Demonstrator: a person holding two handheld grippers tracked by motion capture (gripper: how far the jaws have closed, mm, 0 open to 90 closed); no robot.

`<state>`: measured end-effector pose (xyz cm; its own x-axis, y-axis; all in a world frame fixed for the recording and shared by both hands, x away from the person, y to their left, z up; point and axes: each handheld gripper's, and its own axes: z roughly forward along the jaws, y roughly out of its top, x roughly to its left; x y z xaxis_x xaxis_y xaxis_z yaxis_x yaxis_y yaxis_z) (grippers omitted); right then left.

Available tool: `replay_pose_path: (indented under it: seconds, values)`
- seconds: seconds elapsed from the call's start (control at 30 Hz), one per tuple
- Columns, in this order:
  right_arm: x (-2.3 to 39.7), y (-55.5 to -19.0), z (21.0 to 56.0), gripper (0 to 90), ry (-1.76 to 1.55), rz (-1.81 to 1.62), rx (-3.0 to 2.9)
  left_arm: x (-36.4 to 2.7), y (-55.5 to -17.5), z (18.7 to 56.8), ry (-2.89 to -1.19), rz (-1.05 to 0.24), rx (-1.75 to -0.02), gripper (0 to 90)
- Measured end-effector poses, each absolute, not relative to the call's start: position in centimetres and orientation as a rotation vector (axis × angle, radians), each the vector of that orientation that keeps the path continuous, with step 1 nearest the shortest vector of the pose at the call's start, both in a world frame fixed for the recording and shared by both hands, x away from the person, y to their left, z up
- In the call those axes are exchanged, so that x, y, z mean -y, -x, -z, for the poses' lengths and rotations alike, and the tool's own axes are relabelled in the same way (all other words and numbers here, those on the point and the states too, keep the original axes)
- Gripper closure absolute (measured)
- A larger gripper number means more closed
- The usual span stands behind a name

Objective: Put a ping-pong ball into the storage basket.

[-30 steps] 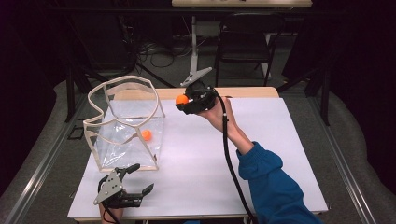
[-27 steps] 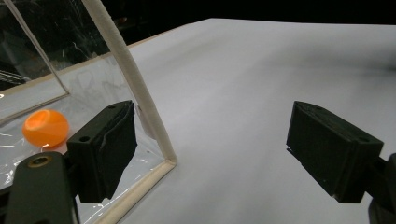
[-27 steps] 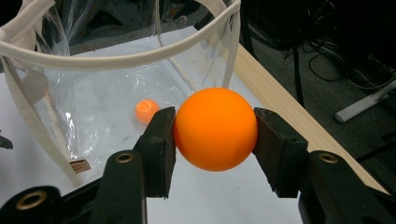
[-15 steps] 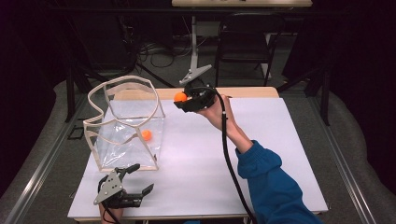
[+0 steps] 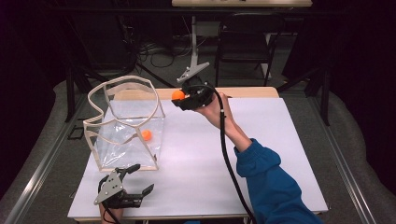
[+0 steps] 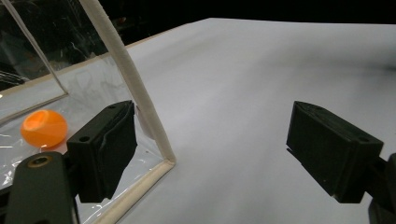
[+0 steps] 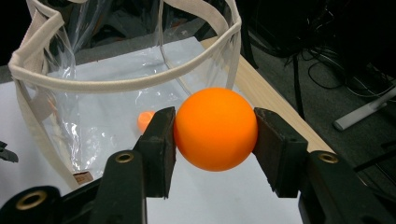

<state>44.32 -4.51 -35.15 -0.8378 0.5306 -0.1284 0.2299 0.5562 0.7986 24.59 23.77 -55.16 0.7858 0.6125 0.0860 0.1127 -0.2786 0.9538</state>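
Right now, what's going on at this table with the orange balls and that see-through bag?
A person holds tongs in each hand. The right tongs are shut on an orange ball, held in the air beside the open top of a clear bag with cream trim. A second orange ball already lies inside the bag. The left tongs stand open near the bag's front corner on the white table, gripping nothing. It looks like the held ball may go into the bag next.
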Motion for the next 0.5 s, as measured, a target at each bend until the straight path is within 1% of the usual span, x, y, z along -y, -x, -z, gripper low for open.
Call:
replay_pose_path:
  seconds: [0.5]
  values:
    - [4.02, -44.44, 35.07, 50.8, -0.613, -1.170, -2.440, -23.72, -24.60, 55.19, -1.813, -0.534, -0.555, 15.9]
